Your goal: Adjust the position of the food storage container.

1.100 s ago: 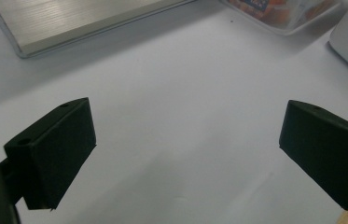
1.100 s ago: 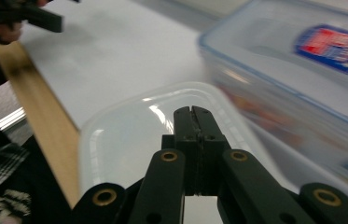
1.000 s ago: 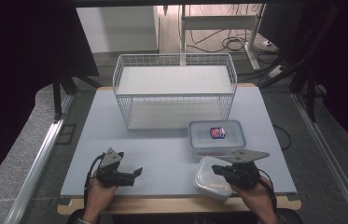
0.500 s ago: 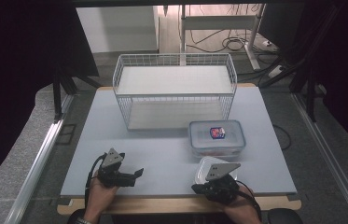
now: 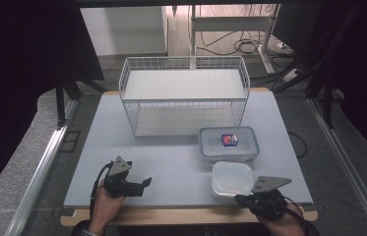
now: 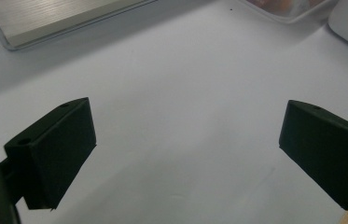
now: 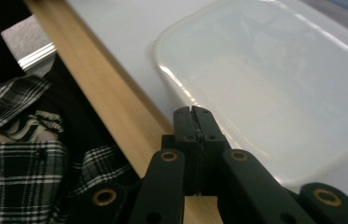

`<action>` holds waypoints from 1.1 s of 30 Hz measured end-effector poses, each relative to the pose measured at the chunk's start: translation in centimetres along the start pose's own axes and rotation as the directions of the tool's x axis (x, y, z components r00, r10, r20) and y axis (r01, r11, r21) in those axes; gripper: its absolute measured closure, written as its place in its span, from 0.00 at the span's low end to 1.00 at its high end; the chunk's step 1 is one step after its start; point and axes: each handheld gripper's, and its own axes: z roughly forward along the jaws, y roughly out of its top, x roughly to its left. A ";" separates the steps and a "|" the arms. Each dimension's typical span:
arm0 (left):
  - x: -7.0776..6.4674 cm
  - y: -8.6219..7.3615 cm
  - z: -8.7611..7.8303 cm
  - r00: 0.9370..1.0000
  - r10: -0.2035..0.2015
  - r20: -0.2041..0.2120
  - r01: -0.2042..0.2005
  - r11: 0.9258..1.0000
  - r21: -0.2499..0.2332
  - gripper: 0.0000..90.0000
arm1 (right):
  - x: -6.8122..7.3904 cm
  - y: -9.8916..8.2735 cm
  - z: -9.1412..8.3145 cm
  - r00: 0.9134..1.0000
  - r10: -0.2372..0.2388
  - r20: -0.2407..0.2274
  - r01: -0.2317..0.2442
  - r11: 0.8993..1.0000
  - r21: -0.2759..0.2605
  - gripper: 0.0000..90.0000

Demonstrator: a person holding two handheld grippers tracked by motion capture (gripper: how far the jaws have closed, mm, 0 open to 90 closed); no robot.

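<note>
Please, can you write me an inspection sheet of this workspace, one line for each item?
Surface: pale table top with wooden front edge.
Job's things: translucent empty container near front edge; closed box with a small item inside, behind it.
Clutter: white wire basket at the back.
Grippers: left gripper open over bare table; right gripper shut, beside the container's front edge.
Cables: cords on the floor behind the table.
Surroundings: dark, metal frames.

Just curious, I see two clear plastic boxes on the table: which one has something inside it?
The lidded clear plastic box nearer the white wire basket; a small red-and-blue item sits inside. The translucent box at the table's near edge looks empty.
</note>
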 end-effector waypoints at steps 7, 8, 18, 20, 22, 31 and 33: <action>0.1 0.3 -0.3 0.999 -0.012 -0.046 0.010 0.999 -0.046 0.04 | 0.0 2.5 0.6 0.999 0.016 -0.029 -0.018 0.997 -0.076 0.98; 0.2 0.3 -0.4 0.999 -0.025 -0.035 0.023 0.998 -0.060 0.04 | 0.1 3.2 1.4 1.000 -0.002 -0.031 -0.001 0.998 -0.070 0.98; 0.3 0.1 -0.3 0.999 -0.026 -0.019 0.025 0.999 -0.033 0.04 | 0.9 7.2 7.8 0.996 -0.090 -0.006 0.090 0.996 0.009 1.00; 0.2 0.2 -0.2 1.000 -0.018 -0.015 0.018 1.000 -0.025 0.04 | 0.9 6.8 7.5 0.996 -0.087 -0.007 0.087 0.996 0.010 1.00; 0.1 0.2 -0.1 1.000 -0.014 -0.016 0.013 1.000 -0.023 0.04 | 0.7 6.5 7.0 0.995 -0.095 0.029 0.094 0.995 0.023 1.00; 0.2 0.1 -0.1 1.000 -0.019 -0.010 0.019 1.000 -0.019 0.04 | -2.3 4.7 4.6 0.997 -0.020 0.071 0.018 1.000 0.021 1.00; 0.2 0.1 0.0 1.000 -0.017 -0.009 0.017 1.000 -0.016 0.04 | -3.4 4.0 3.6 0.995 0.003 0.103 -0.005 1.000 0.024 1.00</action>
